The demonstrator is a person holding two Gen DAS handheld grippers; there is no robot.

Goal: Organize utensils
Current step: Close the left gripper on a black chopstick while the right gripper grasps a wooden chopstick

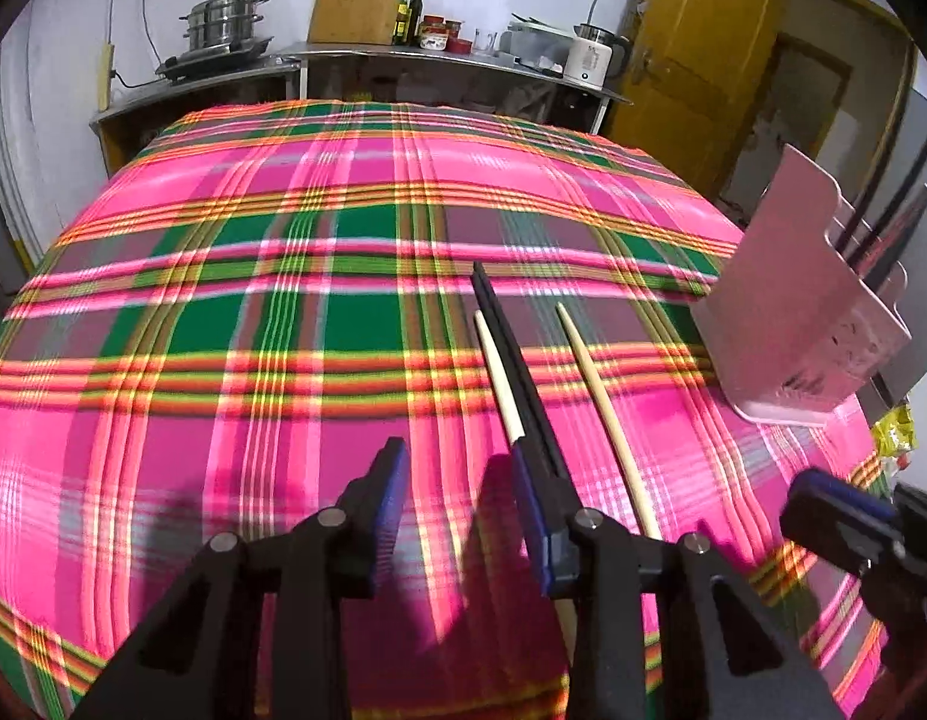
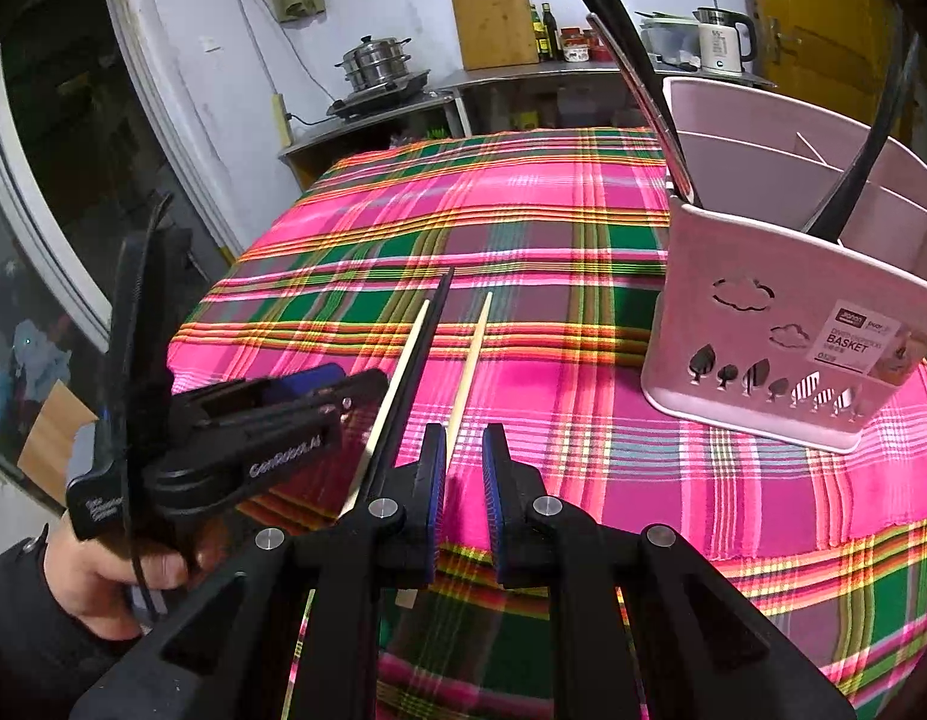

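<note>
Your left gripper is wide open and empty, your right gripper narrowly open and empty; centre the black chopstick between the left jaws before closing.

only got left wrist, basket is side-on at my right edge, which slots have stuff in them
observer: From the right wrist, the basket shows its dividers. A metal handle stands in the left-end slot and a black handle in a slot further right.
operator: right gripper is a blur for me, holding anything
observer: No. The right gripper shows a narrow gap with nothing in it.
operator: what's it lined up with
observer: The right-hand wooden chopstick. Its near end runs in behind that gripper's left finger.
</note>
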